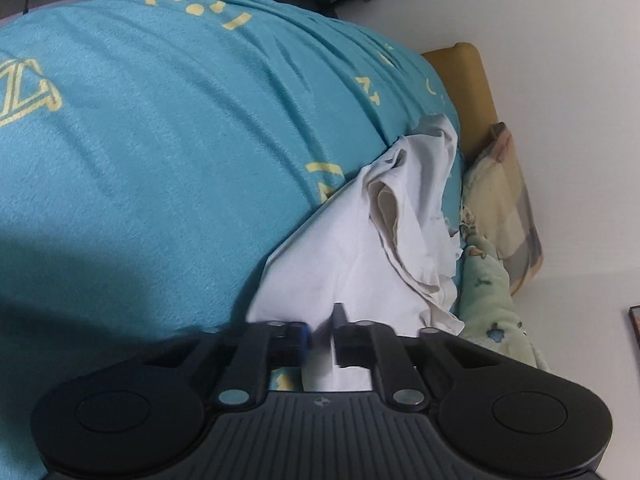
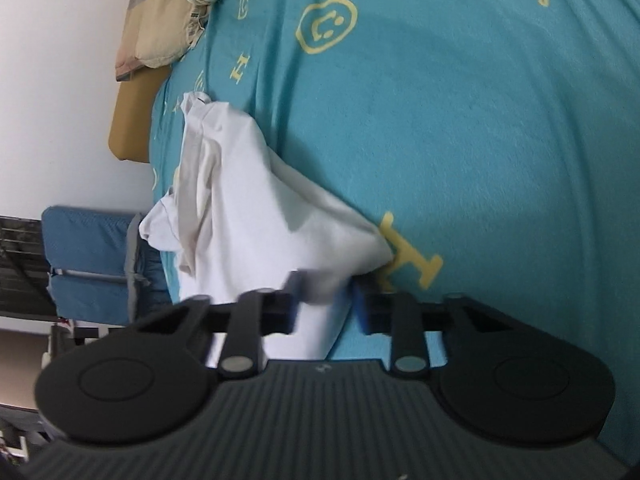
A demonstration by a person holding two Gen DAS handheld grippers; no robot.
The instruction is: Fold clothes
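A white garment [image 1: 384, 240] lies crumpled on a teal bedspread [image 1: 160, 140] with yellow prints. It also shows in the right wrist view [image 2: 248, 208]. My left gripper [image 1: 322, 338] has its fingers close together with white cloth pinched between them. My right gripper [image 2: 324, 300] has its fingers wider apart, with a bunch of the white cloth between them; the left finger touches the cloth, and a gap shows at the right finger.
A plaid pillow [image 1: 508, 200] and a pale green printed blanket [image 1: 488, 292] lie by the wooden headboard [image 1: 472, 92] and white wall. In the right wrist view a blue chair [image 2: 88, 256] stands beside the bed.
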